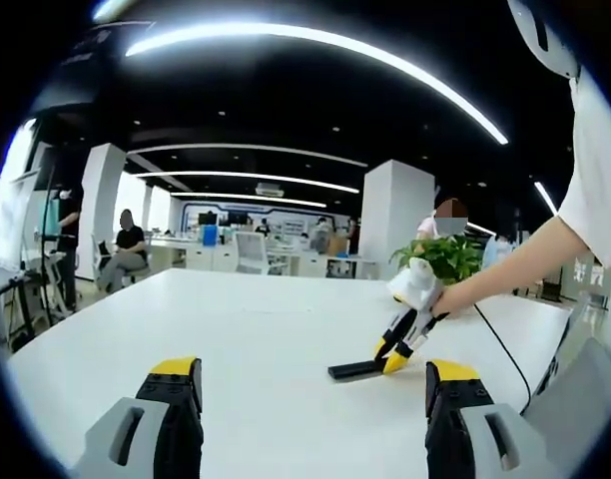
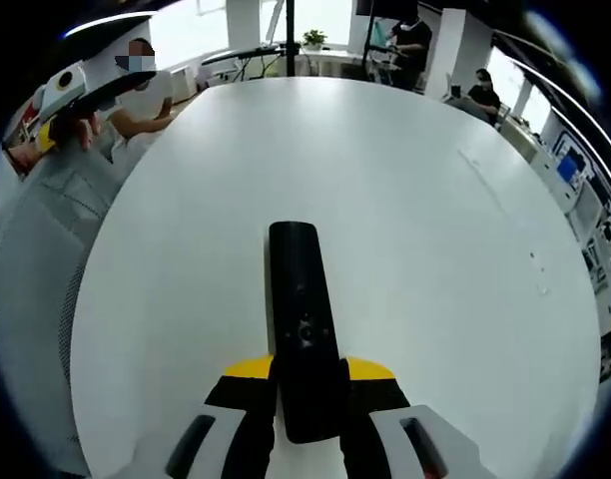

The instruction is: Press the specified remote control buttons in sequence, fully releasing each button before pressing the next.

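While my right gripper (image 2: 307, 399) sits low over the remote control (image 2: 303, 321), its two jaws stand along either side of the black body near its near end, seemingly closed on it, though I cannot tell how firmly. The remote lies flat on the white table (image 2: 435, 220), reaching straight ahead of those jaws, its button ring just beyond the yellow tips.

To press well, I judge I should come down squarely on one button with a single tip, keep the remote from sliding, then lift fully clear before moving to the next.

From my left gripper (image 1: 315, 399), which hangs open and empty just above the table, the remote (image 1: 357, 370) lies ahead and slightly right. My right gripper (image 1: 398, 351) slants steeply down onto its far end, with my hand (image 1: 455, 297) behind it and my forearm stretched out from the right.
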A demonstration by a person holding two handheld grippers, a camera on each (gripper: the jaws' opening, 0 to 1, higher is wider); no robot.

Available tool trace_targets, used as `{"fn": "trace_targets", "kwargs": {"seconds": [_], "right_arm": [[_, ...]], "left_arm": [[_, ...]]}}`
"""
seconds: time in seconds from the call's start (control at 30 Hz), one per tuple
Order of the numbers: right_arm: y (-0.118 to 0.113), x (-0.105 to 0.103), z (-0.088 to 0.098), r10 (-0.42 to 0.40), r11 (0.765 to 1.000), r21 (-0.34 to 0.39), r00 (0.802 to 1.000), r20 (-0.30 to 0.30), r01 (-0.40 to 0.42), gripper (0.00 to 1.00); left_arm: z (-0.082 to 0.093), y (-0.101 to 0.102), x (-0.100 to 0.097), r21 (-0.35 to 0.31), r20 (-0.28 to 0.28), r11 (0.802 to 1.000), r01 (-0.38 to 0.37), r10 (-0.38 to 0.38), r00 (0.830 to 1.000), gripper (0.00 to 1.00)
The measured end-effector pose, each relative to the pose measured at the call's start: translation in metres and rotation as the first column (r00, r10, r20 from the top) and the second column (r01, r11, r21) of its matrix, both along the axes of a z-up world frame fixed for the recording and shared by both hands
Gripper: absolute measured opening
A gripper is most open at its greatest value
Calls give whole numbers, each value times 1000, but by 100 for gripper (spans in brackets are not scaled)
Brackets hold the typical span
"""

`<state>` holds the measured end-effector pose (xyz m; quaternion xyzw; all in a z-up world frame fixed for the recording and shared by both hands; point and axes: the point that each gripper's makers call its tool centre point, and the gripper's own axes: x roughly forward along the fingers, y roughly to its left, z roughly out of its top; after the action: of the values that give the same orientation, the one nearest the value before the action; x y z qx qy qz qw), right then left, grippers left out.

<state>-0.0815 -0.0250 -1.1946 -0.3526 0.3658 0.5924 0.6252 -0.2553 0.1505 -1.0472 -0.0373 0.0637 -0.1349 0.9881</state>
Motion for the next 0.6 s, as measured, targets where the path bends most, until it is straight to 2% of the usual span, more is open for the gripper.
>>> {"fn": "trace_targets", "kwargs": {"seconds": [0.43,0.6], "right_arm": [[6,16,-1,10,999,-47,1000,-3,-10,22],[7,21,-1,9,999,-52,1000,-5,-9,22]], "left_arm": [[-3,0,0,10,-16,1000,-1,2,1000,94],[-8,-1,-1,28,-42,1000,7,-6,999,92]]}}
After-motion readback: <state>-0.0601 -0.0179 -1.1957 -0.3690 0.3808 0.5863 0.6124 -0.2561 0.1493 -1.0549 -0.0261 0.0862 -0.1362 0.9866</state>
